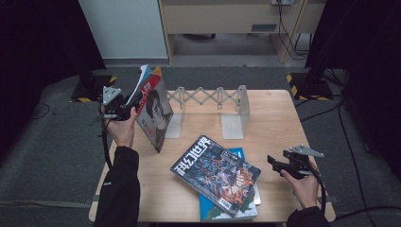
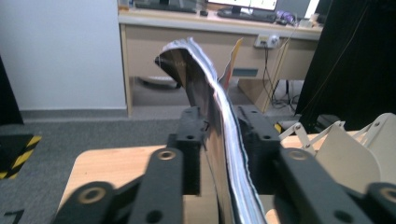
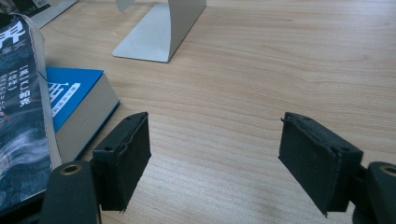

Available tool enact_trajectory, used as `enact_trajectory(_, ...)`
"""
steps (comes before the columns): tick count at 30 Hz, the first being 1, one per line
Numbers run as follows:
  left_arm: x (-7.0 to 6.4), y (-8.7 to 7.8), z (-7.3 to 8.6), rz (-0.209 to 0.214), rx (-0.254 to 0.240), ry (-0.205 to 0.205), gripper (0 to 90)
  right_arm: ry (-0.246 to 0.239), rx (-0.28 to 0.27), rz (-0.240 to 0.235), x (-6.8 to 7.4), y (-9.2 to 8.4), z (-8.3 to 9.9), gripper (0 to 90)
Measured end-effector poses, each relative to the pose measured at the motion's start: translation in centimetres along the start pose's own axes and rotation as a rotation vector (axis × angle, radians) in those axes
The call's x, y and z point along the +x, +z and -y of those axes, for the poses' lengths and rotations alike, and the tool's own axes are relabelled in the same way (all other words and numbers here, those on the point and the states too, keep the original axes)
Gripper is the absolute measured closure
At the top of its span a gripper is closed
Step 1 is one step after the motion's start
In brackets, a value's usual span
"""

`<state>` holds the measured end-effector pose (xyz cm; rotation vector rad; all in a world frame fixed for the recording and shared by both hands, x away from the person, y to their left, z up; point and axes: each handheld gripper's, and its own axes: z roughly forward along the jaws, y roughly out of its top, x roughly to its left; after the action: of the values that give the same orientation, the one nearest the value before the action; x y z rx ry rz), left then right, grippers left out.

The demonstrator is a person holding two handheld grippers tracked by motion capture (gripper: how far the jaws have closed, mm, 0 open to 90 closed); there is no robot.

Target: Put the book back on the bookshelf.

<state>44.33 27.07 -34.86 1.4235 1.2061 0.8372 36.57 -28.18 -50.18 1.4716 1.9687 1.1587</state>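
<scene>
Magazine [image 2: 212, 107] between left fingers [image 2: 191, 133]

This is looking like an office or lab room: beyond the left gripper [image 2: 219, 135] a long beige desk [image 2: 187, 37] is carrying monitors [image 2: 243, 4] and keyboards, a grey carpet [image 1: 56, 156] is covering the floor, and black curtains [image 1: 359, 38] are hanging alongside

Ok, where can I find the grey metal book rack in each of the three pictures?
High view: the book rack stands at the table's far edge, near the centre.
Left gripper view: far right, beyond the magazine.
Right gripper view: its foot at top, left of centre.
Shared landmark: the wooden table.
</scene>
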Motion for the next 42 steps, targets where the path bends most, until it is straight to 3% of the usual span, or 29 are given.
enact_trajectory(2, 0.0, -0.4, 0.0, 0.018, -0.017, -0.008, 56.9, -0.002, -0.003, 0.000, 0.0, 0.0, 0.0, 25.0)
enact_trajectory(9, 0.0, -3.0, 0.2, 0.042, -0.048, 0.002, 44.7, -0.001, -0.015, 0.002, 0.1, -0.2, -0.2, 25.3)
enact_trajectory(13, -0.2, -5.0, 0.7, 0.086, -0.057, -0.005, 38.4, -0.006, -0.025, 0.003, 0.2, -0.4, -0.3, 25.6)
enact_trajectory(16, -0.5, -6.4, 1.6, 0.118, -0.049, 0.011, 36.1, -0.012, -0.037, 0.006, 0.3, -0.5, -0.4, 27.2)
enact_trajectory(18, -0.6, -7.3, 2.6, 0.151, -0.038, -0.011, 33.4, -0.014, -0.048, 0.003, 0.4, -0.7, -0.4, 28.9)
enact_trajectory(21, -0.7, -8.5, 4.5, 0.167, -0.033, -0.027, 30.4, -0.018, -0.061, 0.004, 0.6, -0.9, -0.6, 29.9)
enact_trajectory(23, -0.7, -8.7, 5.8, 0.172, -0.013, -0.038, 28.4, -0.024, -0.060, -0.001, 0.7, -1.0, -0.6, 31.2)
enact_trajectory(24, -0.8, -8.7, 6.8, 0.189, 0.024, -0.052, 27.2, -0.032, -0.059, 0.000, 0.9, -1.1, -0.7, 32.3)
enact_trajectory(25, -0.8, -8.7, 6.8, 0.189, 0.024, -0.052, 27.0, -0.032, -0.059, 0.000, 0.9, -1.1, -0.7, 32.3)
enact_trajectory(28, -1.5, -8.8, 8.3, 0.203, 0.051, -0.035, 25.6, -0.051, -0.080, -0.005, 1.4, -1.4, -0.8, 31.1)
enact_trajectory(36, -2.3, -8.9, 10.5, 0.236, 0.069, -0.024, 21.5, -0.067, -0.068, -0.013, 2.1, -1.9, -0.5, 32.5)
enact_trajectory(39, -2.8, -8.6, 11.8, 0.249, 0.108, 0.005, 20.2, -0.072, -0.067, -0.015, 2.3, -1.9, -0.4, 33.4)
enact_trajectory(42, -3.1, -8.1, 13.0, 0.264, 0.144, 0.005, 21.1, -0.081, -0.066, -0.030, 2.7, -1.9, -0.4, 35.1)
